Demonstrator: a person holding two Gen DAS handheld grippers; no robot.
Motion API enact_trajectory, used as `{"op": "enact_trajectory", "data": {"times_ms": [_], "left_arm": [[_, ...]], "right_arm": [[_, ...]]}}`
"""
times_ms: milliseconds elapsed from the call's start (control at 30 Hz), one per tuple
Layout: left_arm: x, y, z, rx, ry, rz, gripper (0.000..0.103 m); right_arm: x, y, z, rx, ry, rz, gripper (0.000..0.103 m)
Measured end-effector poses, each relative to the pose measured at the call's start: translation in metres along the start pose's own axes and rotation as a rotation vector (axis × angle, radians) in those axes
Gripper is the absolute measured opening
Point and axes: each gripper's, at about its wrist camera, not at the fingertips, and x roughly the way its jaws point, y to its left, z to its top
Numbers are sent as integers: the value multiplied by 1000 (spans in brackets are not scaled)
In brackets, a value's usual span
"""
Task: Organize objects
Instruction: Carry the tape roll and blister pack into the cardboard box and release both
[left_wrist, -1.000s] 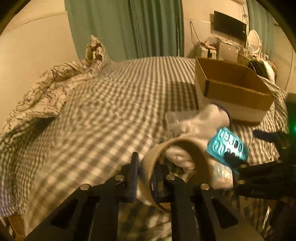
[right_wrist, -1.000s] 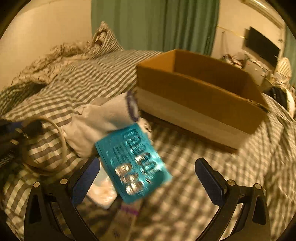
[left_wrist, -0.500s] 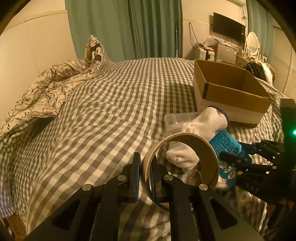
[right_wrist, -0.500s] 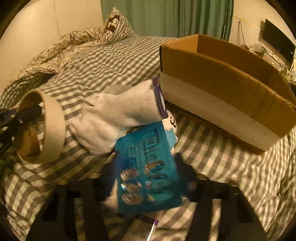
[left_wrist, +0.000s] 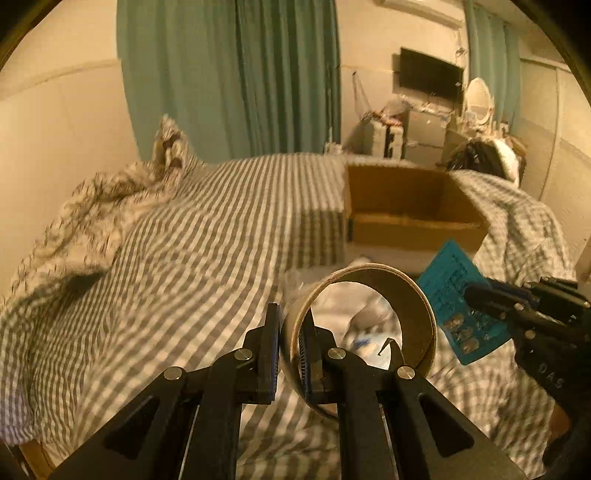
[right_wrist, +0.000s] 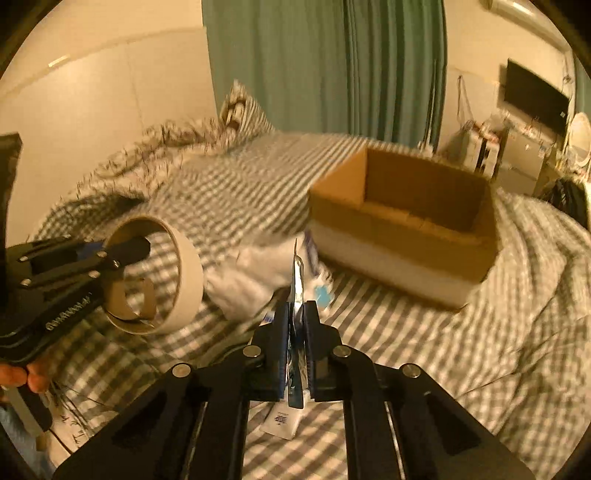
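Note:
My left gripper (left_wrist: 290, 325) is shut on the wall of a tape roll (left_wrist: 417, 295), a wide cardboard ring, and holds it above the bed. The roll also shows in the right wrist view (right_wrist: 188, 273), held by the left gripper (right_wrist: 122, 251). My right gripper (right_wrist: 295, 314) is shut on a teal blister pack (right_wrist: 295, 273), seen edge-on. The pack shows flat in the left wrist view (left_wrist: 458, 291), with the right gripper (left_wrist: 480, 295) clamped on it. An open cardboard box (right_wrist: 406, 221) sits on the bed beyond both grippers.
A white sock (right_wrist: 258, 273) and small packets (right_wrist: 280, 421) lie on the checked bedspread (left_wrist: 207, 251) under the grippers. A crumpled floral quilt (left_wrist: 85, 214) lies at the left. Green curtains, a TV and cluttered furniture stand behind the bed.
My right gripper closed on the teal blister pack and lifted it off the bed. Both grippers rose, the left one still carrying the tape roll.

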Motion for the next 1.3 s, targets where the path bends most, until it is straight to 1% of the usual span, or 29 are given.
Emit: {"op": "enact_trajectory", "data": {"times_ms": [67,167,300,367,433,500,533,567,600,633,667,733,900,1033,1100,1133,1167,1200,1233,1267,1300], "left_arm": [[-4,-7,15,9,-23,-19,9],[-6,-23,44,35,-56,-50,9],[5,-48,91,73,-97,-84,9],[15,-57,108,80,-103,-99,9],[30,-68,128,93,-104,-114,9],[51,-80,144,116,-96,-105,9],[58,-84,148,122,-92,-107,9],[73,-91,155,129,-84,-115,9],[83,-95,156,134,-77,-120,9],[92,-98,157,140,-66,-123,9],[107,-104,159,148,-47,-125,9],[132,-110,159,155,-15,-128,9],[181,-117,148,163,53,-144,9],[204,-121,142,157,96,-154,11],[210,-124,138,153,124,-154,16],[211,-123,136,149,138,-160,23],[212,-122,136,144,152,-164,34],[209,-121,134,139,162,-160,42],[206,-120,133,139,160,-154,61],[201,-120,132,138,152,-145,72],[192,-118,133,138,130,-129,75]], "right_arm": [[-17,-6,14,-10,-42,-23,8],[-44,-21,42,-37,-109,-84,8],[-60,-43,79,-30,-165,-123,8],[-60,-56,97,-32,-184,-153,8],[-53,-69,115,-28,-192,-164,8],[-39,-83,132,-20,-188,-176,8],[-31,-90,137,-14,-185,-180,8],[-25,-99,142,-6,-179,-181,7],[-16,-106,146,2,-172,-180,7],[-16,-106,146,2,-172,-180,7],[7,-120,149,21,-153,-185,7],[30,-134,149,39,-127,-187,7],[79,-157,133,79,-61,-193,7],[100,-169,118,106,-38,-177,8],[105,-173,115,117,-34,-181,8],[103,-171,116,121,-37,-184,9],[101,-172,116,126,-42,-188,18],[96,-172,117,136,-50,-194,29],[88,-172,117,149,-71,-202,52],[82,-173,118,161,-91,-205,65],[72,-174,119,174,-114,-203,66]]}}
